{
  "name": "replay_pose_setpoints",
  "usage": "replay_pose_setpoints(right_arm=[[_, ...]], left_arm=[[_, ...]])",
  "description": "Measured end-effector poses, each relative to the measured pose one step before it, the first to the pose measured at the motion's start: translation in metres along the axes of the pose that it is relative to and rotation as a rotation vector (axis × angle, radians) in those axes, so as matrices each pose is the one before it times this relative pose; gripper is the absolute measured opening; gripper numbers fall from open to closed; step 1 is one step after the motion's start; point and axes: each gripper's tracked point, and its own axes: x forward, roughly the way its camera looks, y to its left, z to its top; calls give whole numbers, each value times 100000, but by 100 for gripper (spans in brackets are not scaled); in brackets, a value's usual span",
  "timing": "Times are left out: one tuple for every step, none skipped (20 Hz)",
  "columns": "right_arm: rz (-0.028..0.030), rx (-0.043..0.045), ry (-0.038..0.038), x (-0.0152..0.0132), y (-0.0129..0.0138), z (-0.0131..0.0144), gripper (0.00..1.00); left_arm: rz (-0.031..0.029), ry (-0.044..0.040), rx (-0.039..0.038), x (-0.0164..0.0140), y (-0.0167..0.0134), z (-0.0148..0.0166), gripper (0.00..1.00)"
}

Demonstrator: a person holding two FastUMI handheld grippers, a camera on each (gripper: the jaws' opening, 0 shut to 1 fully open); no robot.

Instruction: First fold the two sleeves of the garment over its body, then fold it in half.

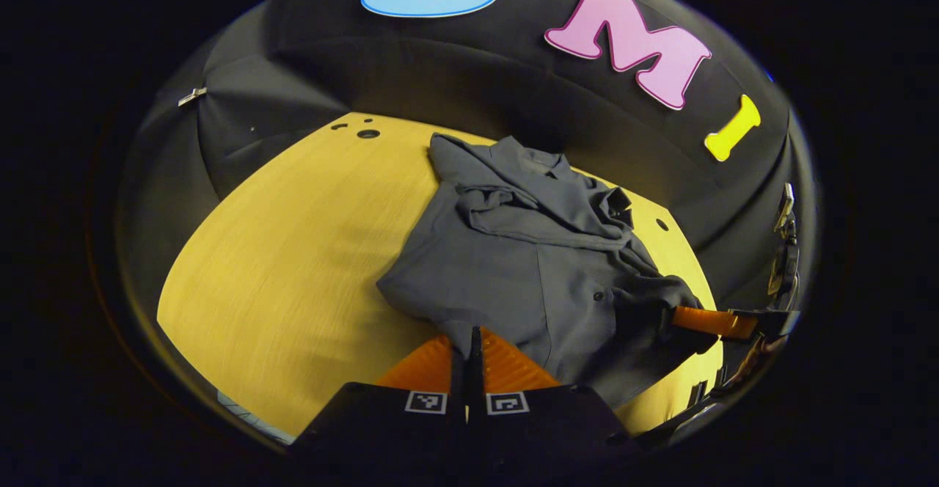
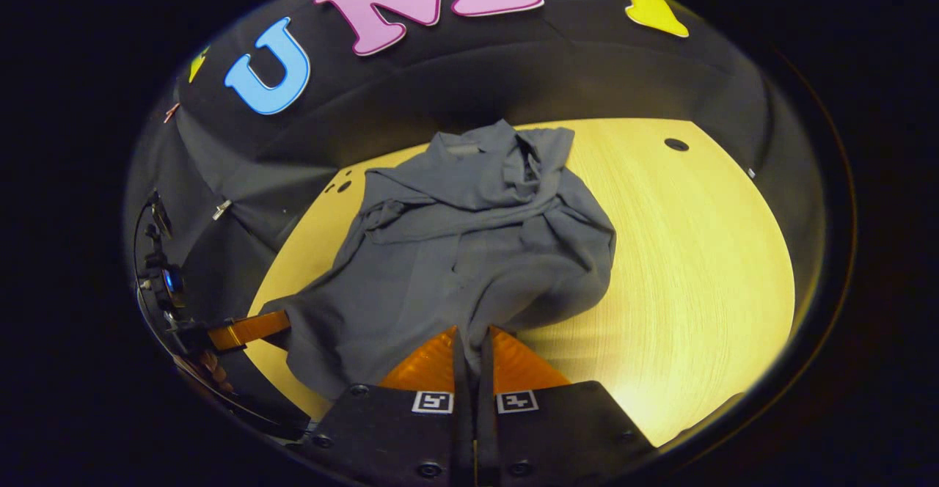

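Observation:
A dark grey button shirt [image 1: 513, 252] lies on the yellow wooden table [image 1: 293, 252], collar at the far end, both sleeves bunched across its chest. My left gripper [image 1: 469, 340] is shut, pinching the shirt's near hem between its orange fingers. In the right gripper view the same shirt [image 2: 455, 252] spreads ahead, and my right gripper [image 2: 469, 344] is shut on the hem at its other near corner. The right gripper [image 1: 708, 320] shows from the left gripper view with fabric draped over its orange finger. The left gripper [image 2: 249, 329] appears at the shirt's left corner in the right gripper view.
Bare tabletop [image 2: 697, 252] stretches to the right of the shirt in the right gripper view. Small round holes [image 1: 367, 133] mark the table's far corners. The black cloth wall [image 1: 455, 76] rises right behind the collar.

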Motion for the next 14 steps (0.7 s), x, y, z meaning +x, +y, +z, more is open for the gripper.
replay_pose_setpoints(right_arm=[[470, 197, -1124, -3, 146, 773, 7], [355, 465, -1092, 104, 77, 705, 7], [226, 347, -980, 108, 80, 578, 7], [142, 175, -804, 231, 94, 642, 7], [110, 61, -949, 88, -16, 598, 7], [132, 73, -994, 304, 47, 779, 7], [292, 155, -1053, 185, 27, 777, 7], [337, 119, -1144, 288, 128, 819, 7], [233, -233, -1378, 475, 38, 864, 7], [190, -299, -1453, 405, 28, 925, 7], [358, -154, -1569, 458, 81, 890, 7], [218, -1, -1542, 601, 10, 987, 7], [213, 373, -1545, 582, -22, 963, 7], [-141, 403, -1441, 697, -102, 999, 7]], left_arm=[[-79, -1103, 770, -50, -69, 638, 2], [-498, -1243, -131, -53, -153, 868, 6], [-719, -1368, -943, 105, -334, 925, 6], [-946, -1550, -1249, 67, -307, 1012, 6], [-648, -1662, -891, 160, -177, 976, 6], [-473, -1580, -434, 259, -115, 1108, 6], [-367, -1725, -199, 348, -92, 1099, 5], [-467, -1791, -332, 365, -126, 1217, 6], [-466, -1436, -395, 470, -204, 980, 5], [-430, -1574, -374, 546, -98, 1111, 5], [-706, -1387, -408, 728, -190, 1000, 5], [-1005, -1199, -387, 667, -271, 1103, 5], [-719, -1698, -710, 804, -162, 1111, 5], [-770, -1649, -138, 832, -327, 1289, 5]])
